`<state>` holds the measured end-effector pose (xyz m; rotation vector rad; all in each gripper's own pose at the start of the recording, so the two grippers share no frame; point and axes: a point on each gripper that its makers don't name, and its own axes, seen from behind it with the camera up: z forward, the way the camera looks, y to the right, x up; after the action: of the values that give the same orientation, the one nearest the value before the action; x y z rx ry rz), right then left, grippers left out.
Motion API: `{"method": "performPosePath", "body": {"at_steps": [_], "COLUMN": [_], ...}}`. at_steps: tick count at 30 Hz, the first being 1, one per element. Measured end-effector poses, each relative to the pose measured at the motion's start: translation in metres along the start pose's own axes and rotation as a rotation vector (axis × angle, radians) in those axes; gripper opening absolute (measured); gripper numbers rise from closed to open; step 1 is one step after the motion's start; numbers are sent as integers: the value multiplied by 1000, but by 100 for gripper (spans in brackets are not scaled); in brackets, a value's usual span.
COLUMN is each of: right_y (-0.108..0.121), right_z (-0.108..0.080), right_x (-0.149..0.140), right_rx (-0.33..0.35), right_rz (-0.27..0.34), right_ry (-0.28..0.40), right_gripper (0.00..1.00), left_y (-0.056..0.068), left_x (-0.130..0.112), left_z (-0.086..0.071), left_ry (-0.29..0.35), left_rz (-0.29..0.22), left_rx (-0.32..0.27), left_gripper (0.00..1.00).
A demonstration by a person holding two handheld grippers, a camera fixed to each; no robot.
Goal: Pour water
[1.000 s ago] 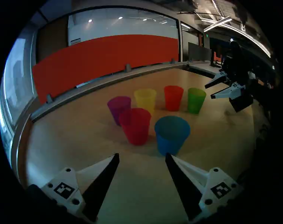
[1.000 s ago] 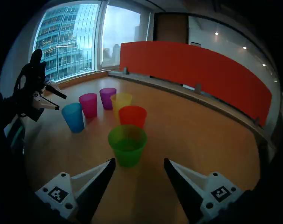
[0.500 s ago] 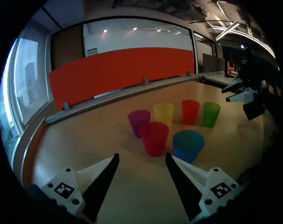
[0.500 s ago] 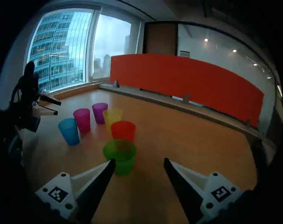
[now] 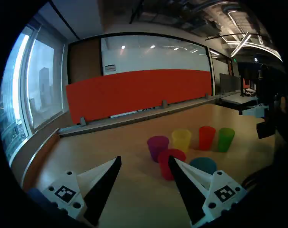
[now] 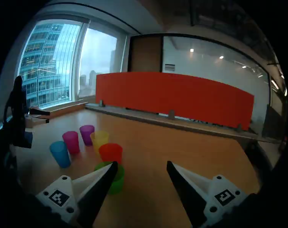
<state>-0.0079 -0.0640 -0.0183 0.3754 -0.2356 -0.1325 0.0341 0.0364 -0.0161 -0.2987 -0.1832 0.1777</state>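
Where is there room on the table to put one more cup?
The table is bare from the red cup across to the orange panel, and, in the left gripper view, from the purple cup toward the window. It is crowded among the six cups, which stand close together.

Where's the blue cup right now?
In the right gripper view, the blue cup stands at the cluster's left end, just left of the pink cup.
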Motion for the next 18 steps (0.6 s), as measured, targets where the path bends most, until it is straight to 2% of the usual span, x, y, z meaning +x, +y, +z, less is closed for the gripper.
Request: {"method": "performPosePath", "body": {"at_steps": [11,18], "right_y": [18,35], "right_z": [2,3], "right_x": [27,38], "right_rx": [-114,-207], "right_rz": [36,61], "right_ry": [108,156], "right_gripper": [100,100], "left_y": [-24,-29], "left_x": [25,33], "left_z": [-7,-8], "left_ry": [95,129], "left_rz": [-52,-77], "left_rx": [104,144], "left_gripper": [92,92]}}
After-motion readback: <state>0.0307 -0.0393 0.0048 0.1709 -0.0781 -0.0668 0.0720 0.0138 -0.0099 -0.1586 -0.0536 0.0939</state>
